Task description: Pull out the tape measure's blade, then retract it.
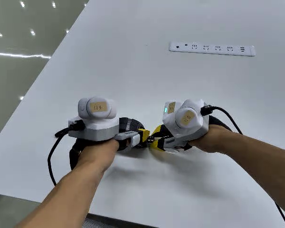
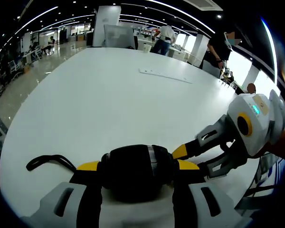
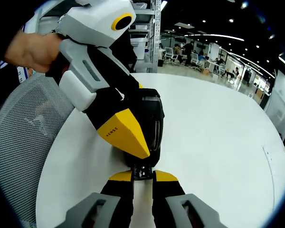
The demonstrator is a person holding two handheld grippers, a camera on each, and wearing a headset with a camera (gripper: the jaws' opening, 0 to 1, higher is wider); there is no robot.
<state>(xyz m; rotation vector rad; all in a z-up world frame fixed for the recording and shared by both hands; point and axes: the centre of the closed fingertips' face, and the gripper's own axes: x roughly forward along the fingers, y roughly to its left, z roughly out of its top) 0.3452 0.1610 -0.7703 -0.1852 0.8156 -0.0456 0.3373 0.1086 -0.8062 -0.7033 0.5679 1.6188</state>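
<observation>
One tape measure (image 2: pixel 133 175) in hand-held gripper (image 2: pixel 137 166)

L gripper (image 1: pixel 141 137) & R gripper (image 1: pixel 155 142) tip-to-tip at tape measure (image 1: pixel 128 125), power strip (image 1: pixel 212 48) behind

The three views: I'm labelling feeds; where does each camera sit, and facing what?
Head view: on the headset, looking down at the table; left forearm and right forearm show.
Left gripper view: on left gripper, facing along its fingers, shut on the tape measure.
Right gripper view: on right gripper, fingers pinching the blade tip.
Shared: both gripper views show the tape measure.
</observation>
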